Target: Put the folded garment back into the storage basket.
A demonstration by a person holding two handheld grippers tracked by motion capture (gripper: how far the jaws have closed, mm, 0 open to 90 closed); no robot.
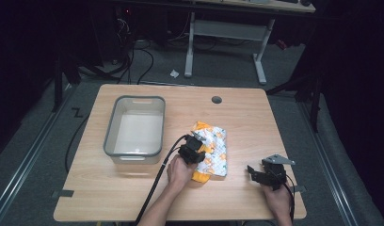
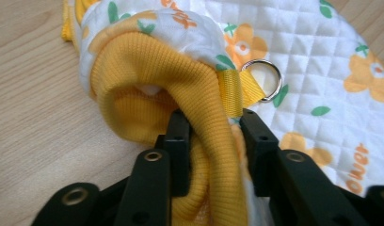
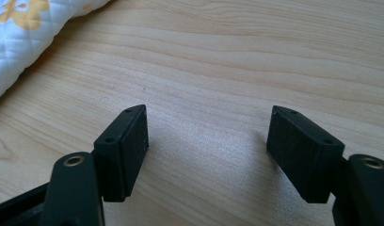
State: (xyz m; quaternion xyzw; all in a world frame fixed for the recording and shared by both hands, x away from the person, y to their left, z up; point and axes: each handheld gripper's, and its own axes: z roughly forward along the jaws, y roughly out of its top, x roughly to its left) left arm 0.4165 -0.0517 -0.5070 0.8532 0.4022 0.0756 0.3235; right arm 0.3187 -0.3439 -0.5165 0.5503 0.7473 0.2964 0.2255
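The high view looks forward and down on the whole counter (image 1: 133,188); both gripper views sit close above it, sharing the quilted cloth (image 2: 322,70).

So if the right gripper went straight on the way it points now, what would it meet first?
Probably bare table; the right gripper has open fingers over wood. The quilted cloth lies off to its left, though depth is unclear.

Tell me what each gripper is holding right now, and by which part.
The left gripper is shut on the quilted flower-print garment, pinching its yellow ribbed cuff beside the strap with the metal ring. The right gripper holds nothing; its fingers stand open over the table.
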